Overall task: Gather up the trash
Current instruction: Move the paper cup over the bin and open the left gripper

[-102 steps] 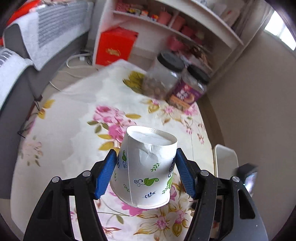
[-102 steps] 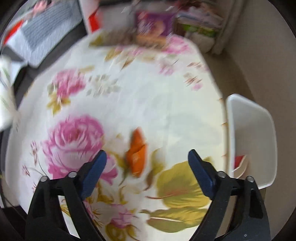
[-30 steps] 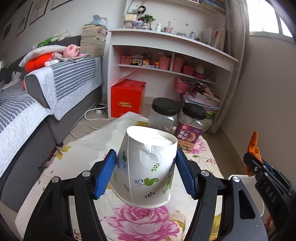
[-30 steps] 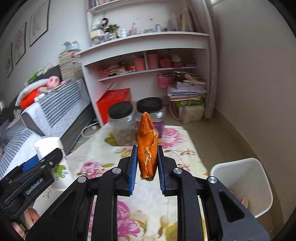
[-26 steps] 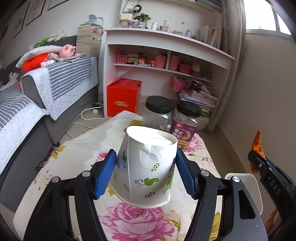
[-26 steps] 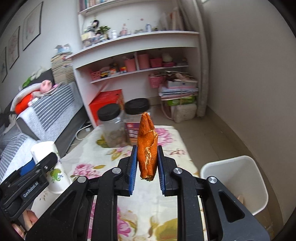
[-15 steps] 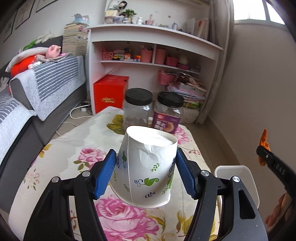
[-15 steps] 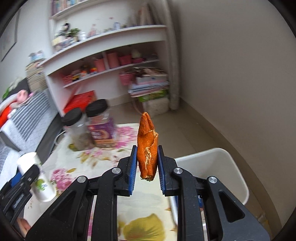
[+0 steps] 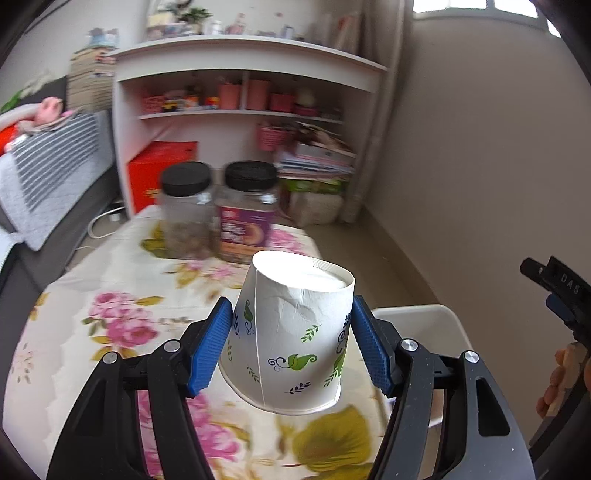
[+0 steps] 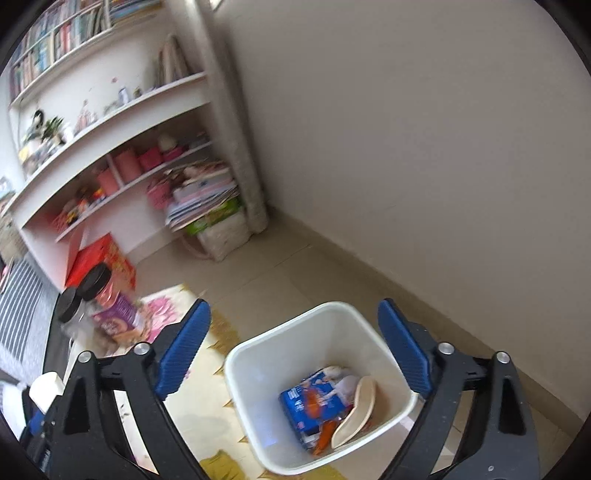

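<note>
Trash bin point(image 10: 258, 373) sits on floor just beside tabletop point(image 9: 74, 314), w/ blue wrapper point(image 10: 310, 402), orange peel point(image 10: 321, 435) & a pale curved piece already inside. Right claw point(image 10: 293, 345) above bin, jaws just sprang apart, nothing btwn them. Left claw point(image 9: 291, 347) pinching upside-down paper cup point(image 9: 295, 332) over tabletop, near bin. Cup not yet dropped in; 2 jars point(image 9: 218, 210) at far end prob not trash.

Beige walls point(image 10: 424, 147) meet a pale tiled floor point(image 10: 295, 266). White shelving point(image 9: 243, 77) holds what look like pink pots; a grey striped sofa point(image 9: 55, 173) stands left, a bright window point(image 9: 472, 4) above.
</note>
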Tool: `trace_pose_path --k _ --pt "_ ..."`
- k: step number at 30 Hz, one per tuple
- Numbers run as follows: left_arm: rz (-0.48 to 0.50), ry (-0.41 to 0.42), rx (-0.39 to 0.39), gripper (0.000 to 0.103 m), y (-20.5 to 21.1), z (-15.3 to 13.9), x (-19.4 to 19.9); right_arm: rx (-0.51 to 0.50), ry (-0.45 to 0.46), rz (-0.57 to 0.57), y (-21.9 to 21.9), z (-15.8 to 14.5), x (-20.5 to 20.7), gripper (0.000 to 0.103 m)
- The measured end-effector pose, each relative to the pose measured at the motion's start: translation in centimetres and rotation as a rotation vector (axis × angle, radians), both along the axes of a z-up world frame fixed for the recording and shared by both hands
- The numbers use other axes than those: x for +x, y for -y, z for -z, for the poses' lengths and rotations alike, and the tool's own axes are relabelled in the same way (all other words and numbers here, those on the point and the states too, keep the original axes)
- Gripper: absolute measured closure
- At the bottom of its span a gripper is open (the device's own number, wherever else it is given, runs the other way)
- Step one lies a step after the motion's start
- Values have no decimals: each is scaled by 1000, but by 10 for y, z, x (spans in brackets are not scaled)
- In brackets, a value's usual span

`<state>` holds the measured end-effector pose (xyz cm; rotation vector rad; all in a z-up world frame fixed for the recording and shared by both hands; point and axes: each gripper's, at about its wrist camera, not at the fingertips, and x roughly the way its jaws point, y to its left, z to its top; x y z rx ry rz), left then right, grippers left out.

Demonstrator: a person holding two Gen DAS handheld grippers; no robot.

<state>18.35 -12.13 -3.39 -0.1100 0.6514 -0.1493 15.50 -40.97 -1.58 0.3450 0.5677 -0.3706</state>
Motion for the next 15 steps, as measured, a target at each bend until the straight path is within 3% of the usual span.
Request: trace_pose_path --k 6,15 --pt "96 -41 -17 38 64 6 14 16 29 55 32 -8 -17 7" --pt "216 -101 -18 36 144 15 33 27 82 132 60 -21 -32 7"
